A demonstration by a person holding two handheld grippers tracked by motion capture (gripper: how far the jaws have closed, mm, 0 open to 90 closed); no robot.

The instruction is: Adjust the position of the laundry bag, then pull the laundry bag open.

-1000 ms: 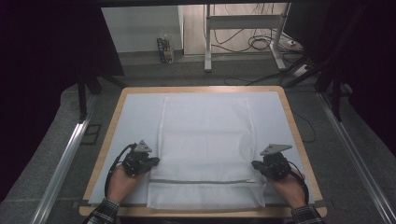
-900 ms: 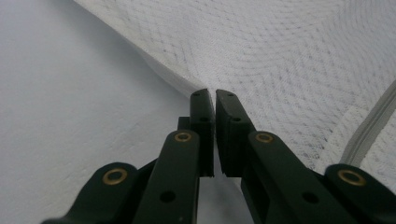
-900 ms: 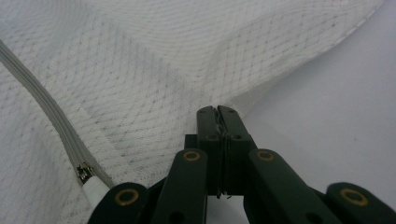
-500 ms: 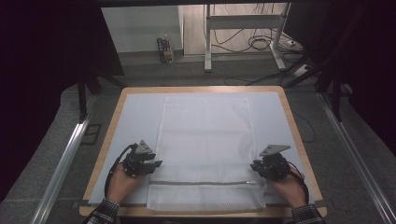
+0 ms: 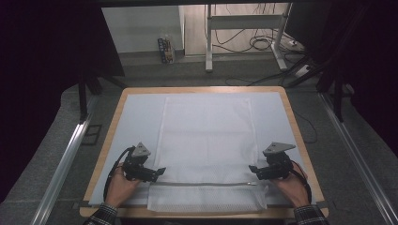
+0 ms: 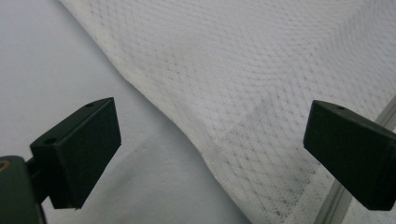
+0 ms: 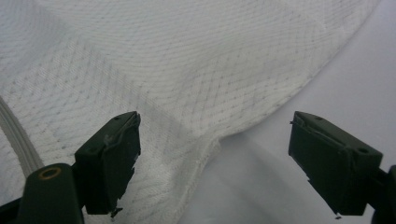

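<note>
A white mesh bag [image 5: 206, 140] lies flat on the pale sheet that covers the table [image 5: 281, 90]. Its grey zipper [image 5: 206, 183] runs across near the front edge. My left gripper [image 5: 159, 171] rests at the zipper's left end and my right gripper [image 5: 252, 168] at its right end. Both have just been opening. In the left gripper view the left gripper [image 6: 215, 140] stands open over the bag's side edge [image 6: 187, 130], its pads clear of the mesh. In the right gripper view the right gripper [image 7: 217, 144] is open too, with the bag's corner [image 7: 201, 154] lying loose between the jaws.
The table's wooden rim [image 5: 108, 140] frames the sheet. Metal rails [image 5: 63, 164] run along the floor on both sides. Beyond the far edge stand a frame's legs [image 5: 209, 42] and loose cables [image 5: 263, 44]. Dark curtains close in left and right.
Both grippers' jaws have opened and let go of the bag's sides. The zipper line has dropped flat onto the table. The hands have hardly moved.
</note>
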